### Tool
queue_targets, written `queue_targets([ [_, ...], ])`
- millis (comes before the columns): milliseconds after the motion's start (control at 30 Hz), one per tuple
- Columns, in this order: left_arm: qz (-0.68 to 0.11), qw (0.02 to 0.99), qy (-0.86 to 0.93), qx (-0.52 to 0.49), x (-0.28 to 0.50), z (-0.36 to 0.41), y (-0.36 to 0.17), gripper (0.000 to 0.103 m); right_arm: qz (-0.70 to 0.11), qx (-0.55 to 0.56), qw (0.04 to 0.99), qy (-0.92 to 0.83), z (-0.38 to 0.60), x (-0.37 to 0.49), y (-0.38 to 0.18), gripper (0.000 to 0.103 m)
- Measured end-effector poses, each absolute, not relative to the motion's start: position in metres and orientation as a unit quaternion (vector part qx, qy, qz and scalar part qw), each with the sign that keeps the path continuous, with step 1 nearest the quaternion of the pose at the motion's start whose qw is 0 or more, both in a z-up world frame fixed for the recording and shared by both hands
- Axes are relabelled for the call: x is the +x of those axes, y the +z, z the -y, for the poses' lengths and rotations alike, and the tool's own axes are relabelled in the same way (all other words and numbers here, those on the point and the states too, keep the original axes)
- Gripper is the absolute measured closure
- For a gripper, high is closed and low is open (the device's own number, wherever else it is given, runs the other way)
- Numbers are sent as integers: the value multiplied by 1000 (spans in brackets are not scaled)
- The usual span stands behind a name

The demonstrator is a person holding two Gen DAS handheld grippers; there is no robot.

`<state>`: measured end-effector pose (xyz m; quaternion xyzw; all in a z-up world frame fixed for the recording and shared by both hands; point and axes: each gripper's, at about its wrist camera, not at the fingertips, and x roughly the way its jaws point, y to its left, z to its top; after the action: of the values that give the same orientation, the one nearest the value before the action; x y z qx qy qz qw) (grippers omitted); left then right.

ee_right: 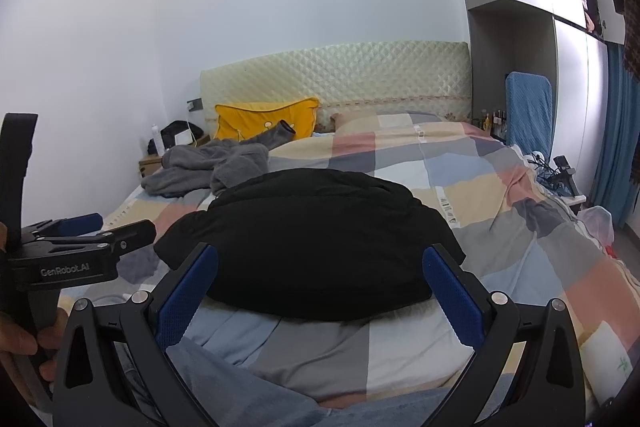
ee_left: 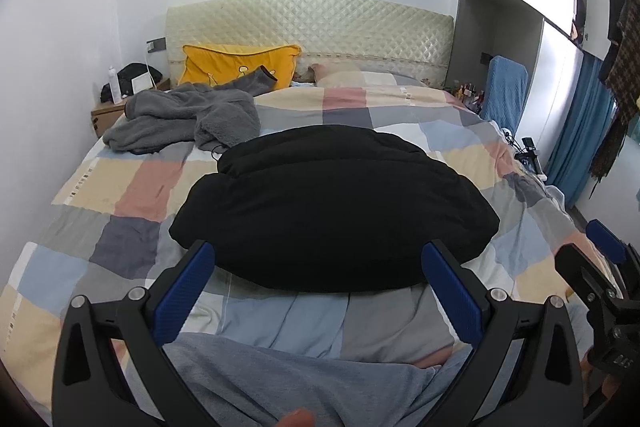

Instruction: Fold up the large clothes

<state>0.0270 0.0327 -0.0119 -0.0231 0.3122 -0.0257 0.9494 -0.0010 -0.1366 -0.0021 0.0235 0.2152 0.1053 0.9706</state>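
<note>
A black padded jacket [ee_left: 332,207] lies folded into a thick bundle in the middle of the bed, and it shows as the black padded jacket [ee_right: 312,247] in the right wrist view. My left gripper [ee_left: 318,259] stands open just short of the bundle's near edge, nothing between its blue pads. My right gripper [ee_right: 320,263] is open too, at the same near edge, also empty. A crumpled grey fleece garment [ee_left: 184,119] lies at the bed's far left. In the right wrist view the left gripper's body [ee_right: 76,247] shows at the left.
The bed carries a checked quilt [ee_left: 132,187] in pink, blue, grey and cream. A yellow pillow [ee_left: 240,65] leans on the quilted headboard [ee_left: 312,23]. A nightstand [ee_left: 108,113] stands far left. A blue covered chair [ee_right: 528,115] and blue curtain [ee_right: 616,147] are on the right. Grey-blue cloth [ee_left: 304,379] lies in front of me.
</note>
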Motion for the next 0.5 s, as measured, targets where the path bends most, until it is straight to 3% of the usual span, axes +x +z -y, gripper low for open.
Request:
queue_targets([
  [500,-318,948,-22,-23,23,-34,-12,0,-221,12,970,96,141,0,-5,0],
])
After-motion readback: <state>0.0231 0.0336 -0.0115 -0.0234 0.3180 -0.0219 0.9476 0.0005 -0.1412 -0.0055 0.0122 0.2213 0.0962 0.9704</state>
